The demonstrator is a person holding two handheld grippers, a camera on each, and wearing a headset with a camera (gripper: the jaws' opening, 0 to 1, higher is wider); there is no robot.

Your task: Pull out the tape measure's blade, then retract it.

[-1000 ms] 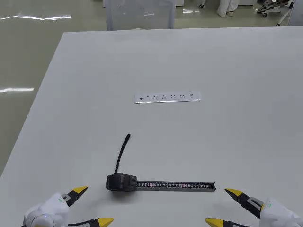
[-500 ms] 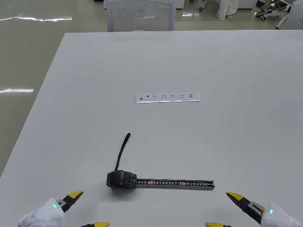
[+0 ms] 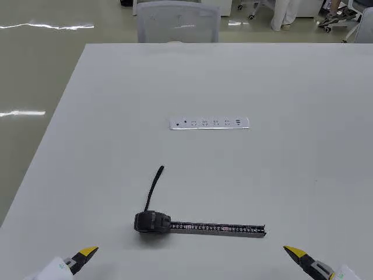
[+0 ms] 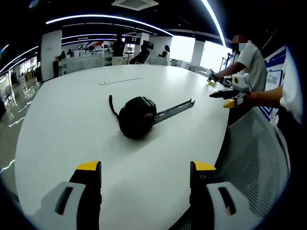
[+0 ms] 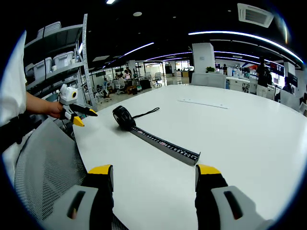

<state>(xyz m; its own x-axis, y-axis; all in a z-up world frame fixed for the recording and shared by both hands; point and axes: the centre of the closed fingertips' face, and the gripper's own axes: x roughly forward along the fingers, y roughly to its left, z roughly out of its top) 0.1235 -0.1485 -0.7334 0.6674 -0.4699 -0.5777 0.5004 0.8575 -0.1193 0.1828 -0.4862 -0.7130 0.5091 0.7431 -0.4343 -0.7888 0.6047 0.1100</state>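
A black tape measure (image 3: 152, 223) lies near the front of the white table (image 3: 280, 81), its blade (image 3: 218, 229) pulled out to the right and lying flat, its wrist strap (image 3: 154, 186) trailing away. In the left gripper view the tape measure (image 4: 136, 116) sits ahead of my open left gripper (image 4: 143, 171), well apart. In the right gripper view the blade (image 5: 165, 144) ends ahead of my open right gripper (image 5: 153, 171), and the case (image 5: 123, 117) lies beyond. A yellow fingertip (image 3: 87, 252) of the left gripper and a yellow fingertip (image 3: 294, 252) of the right one show at the bottom of the head view.
A white power strip (image 3: 209, 123) lies flat in the middle of the table. A grey chair back (image 3: 178, 20) stands behind the far edge. A mesh chair (image 4: 256, 158) sits at the near edge beside me.
Both grippers have drawn back toward me and away from the tape measure. The tape measure and its extended blade have stayed put.
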